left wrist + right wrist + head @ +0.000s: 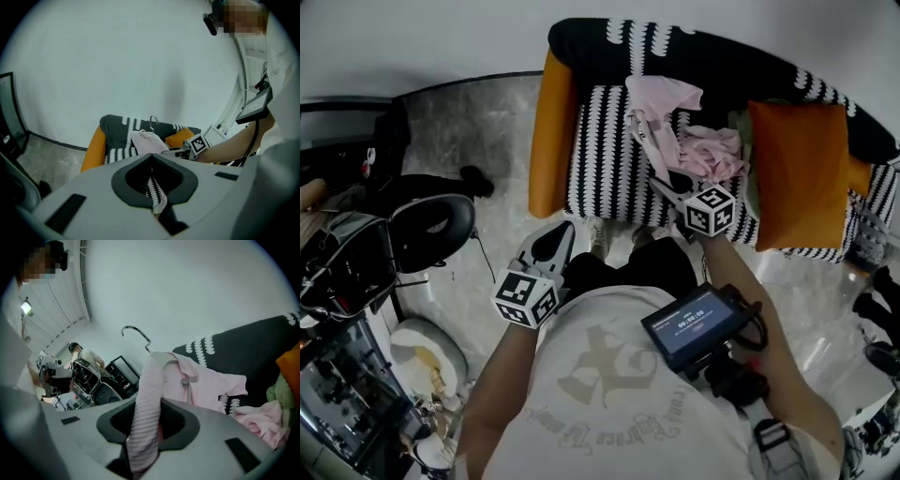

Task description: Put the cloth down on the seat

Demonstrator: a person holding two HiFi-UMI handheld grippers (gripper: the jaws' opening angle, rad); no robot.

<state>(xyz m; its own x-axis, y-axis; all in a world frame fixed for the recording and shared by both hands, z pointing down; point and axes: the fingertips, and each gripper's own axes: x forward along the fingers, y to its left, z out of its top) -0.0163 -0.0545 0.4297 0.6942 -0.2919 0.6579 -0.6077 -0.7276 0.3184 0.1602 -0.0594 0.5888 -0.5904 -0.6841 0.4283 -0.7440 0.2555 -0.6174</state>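
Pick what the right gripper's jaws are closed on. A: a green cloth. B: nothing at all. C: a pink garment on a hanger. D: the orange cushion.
C: in the right gripper view, a ribbed fold of the pink garment runs down between the jaws of the right gripper, with its hanger hook standing above.

Right arm out, left held back
My right hand-held gripper (pixel 667 190) is stretched forward on a bare forearm, jaws clamped on a fold of pink cloth (pixel 145 427). My left hand-held gripper (pixel 551 246) sits nearer my body, jaws together, holding nothing.
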